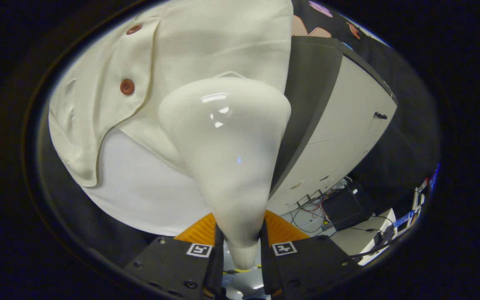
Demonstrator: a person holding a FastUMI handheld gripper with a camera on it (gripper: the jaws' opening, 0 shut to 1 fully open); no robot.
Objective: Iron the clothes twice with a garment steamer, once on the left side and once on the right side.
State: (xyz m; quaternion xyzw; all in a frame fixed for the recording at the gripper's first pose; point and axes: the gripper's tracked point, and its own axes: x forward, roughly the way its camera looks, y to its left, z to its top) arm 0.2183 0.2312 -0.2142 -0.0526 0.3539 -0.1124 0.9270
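Item 1, garment [206, 37]: cream cloth with rust-coloured buttons [127, 86], hanging from about 10 to 12 o'clock beyond my fingers, its hem lapped over a white layer [140, 187] below; I judged it soft, light and apt to ripple under a push

Item 2, cabinet [348, 125]: pale panels with a dark edge, standing at 2 to 3 o'clock just beside the cloth; I rated it the nearest obstacle to a sweep toward that side

Item 3, garment steamer [227, 141]: glossy white body, wide head at 12 o'clock lying against or very near the cloth, tapering to a narrow neck between my fingers. I judged it rigid, moderately weighty and slippery; the neck was the place to hold

Item 4, gripper [242, 250]: my jaws were clamped on that neck, both fingers pressing its sides

Item 5, dark box and loose cables [340, 208]: on the floor at 4 o'clock, well apart from the work
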